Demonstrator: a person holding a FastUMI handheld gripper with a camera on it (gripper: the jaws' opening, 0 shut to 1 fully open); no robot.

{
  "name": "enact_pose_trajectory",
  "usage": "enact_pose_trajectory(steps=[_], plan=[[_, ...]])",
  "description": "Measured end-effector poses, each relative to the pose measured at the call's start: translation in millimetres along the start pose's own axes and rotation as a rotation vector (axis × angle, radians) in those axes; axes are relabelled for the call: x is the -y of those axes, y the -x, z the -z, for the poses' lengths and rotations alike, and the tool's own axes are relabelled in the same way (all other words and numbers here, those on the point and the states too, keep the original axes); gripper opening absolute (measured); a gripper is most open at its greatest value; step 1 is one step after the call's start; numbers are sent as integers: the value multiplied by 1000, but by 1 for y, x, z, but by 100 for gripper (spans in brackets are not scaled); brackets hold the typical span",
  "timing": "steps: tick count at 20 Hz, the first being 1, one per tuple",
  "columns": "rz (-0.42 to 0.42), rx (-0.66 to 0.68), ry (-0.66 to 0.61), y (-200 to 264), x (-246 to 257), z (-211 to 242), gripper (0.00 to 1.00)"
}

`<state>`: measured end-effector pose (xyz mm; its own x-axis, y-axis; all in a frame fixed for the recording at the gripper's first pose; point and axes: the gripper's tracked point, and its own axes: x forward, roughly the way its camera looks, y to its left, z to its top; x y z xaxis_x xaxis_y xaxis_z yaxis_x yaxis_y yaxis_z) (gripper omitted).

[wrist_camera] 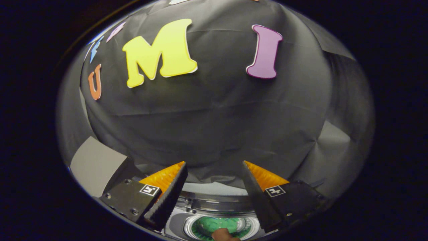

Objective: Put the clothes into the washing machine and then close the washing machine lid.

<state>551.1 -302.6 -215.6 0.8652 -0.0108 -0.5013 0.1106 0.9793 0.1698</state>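
My claw (214, 190) stands open, its two fingers spread well apart and holding nothing; the orange-backed fingertips (174, 177) point toward the black cloth wall (214, 117). Below and between the fingers sits the washing machine (217, 206), seen from above. Its round drum opening (220, 227) is uncovered, ringed by a pale rim. Inside the drum lies green clothing (210, 225), with a small brownish piece (222, 234) at the near edge; I cannot tell whether that piece is fully inside or draped on the rim. A dark curved band (217, 201) at the far side of the opening looks to be the raised lid or its hinge, though the view does not settle which. A grey panel (93, 164) stands to the left of the left finger.

Assessment: loading appears largely done, and the lid is not yet closed. To close it well, I would first confirm no fabric lies across the rim. Then I would bring the fingers behind the lid's free edge and push it down in an arc about the hinge. I would finish with flat, even pressure so it seats without trapping cloth.
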Motion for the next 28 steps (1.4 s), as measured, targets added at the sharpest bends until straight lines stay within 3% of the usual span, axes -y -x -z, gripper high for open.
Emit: enact_pose_trajectory(steps=[4, 11, 28], plan=[[52, -6, -23, -5, 6, 18, 100], [88, 181, -2, 6, 9, 18, 100], [142, 223, 2, 37, 5, 39, 100]])
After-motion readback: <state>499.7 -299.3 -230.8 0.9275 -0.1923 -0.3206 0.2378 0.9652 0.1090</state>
